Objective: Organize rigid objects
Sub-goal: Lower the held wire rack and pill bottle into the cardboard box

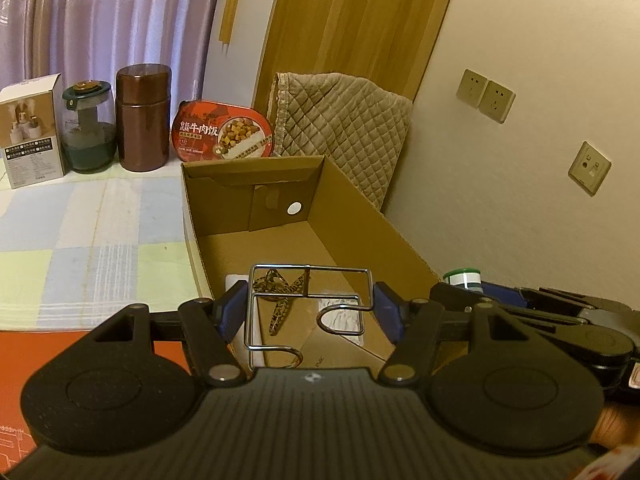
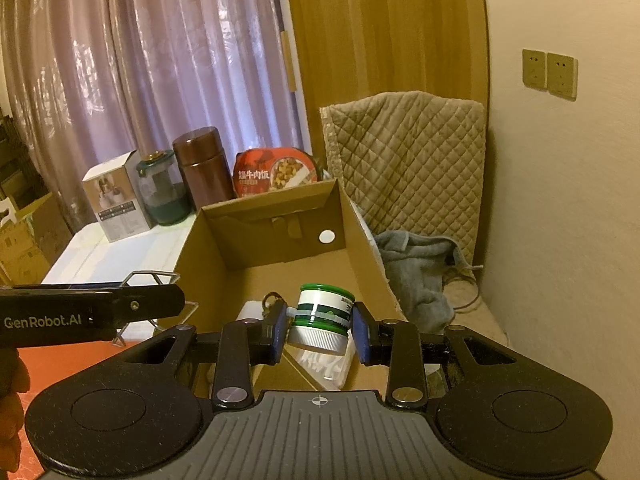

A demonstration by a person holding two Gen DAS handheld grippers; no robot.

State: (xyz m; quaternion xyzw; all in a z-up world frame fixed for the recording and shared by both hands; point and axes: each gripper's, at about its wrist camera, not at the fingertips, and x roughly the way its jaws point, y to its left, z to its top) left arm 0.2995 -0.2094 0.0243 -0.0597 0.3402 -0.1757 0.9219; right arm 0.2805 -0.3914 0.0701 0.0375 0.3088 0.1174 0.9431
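Observation:
My left gripper is shut on a chrome wire rack and holds it over the near end of an open cardboard box. My right gripper is shut on a small green-and-white jar with a silver lid, tilted, above the same box. On the box floor lie a leopard-print band and a white packet. The wire rack also shows at the left of the right wrist view, held by the left gripper's black body.
Behind the box stand a red instant-meal bowl, a brown canister, a green-lidded glass jar and a white carton on a checked cloth. A quilted cushion and a grey towel lie right, by the wall.

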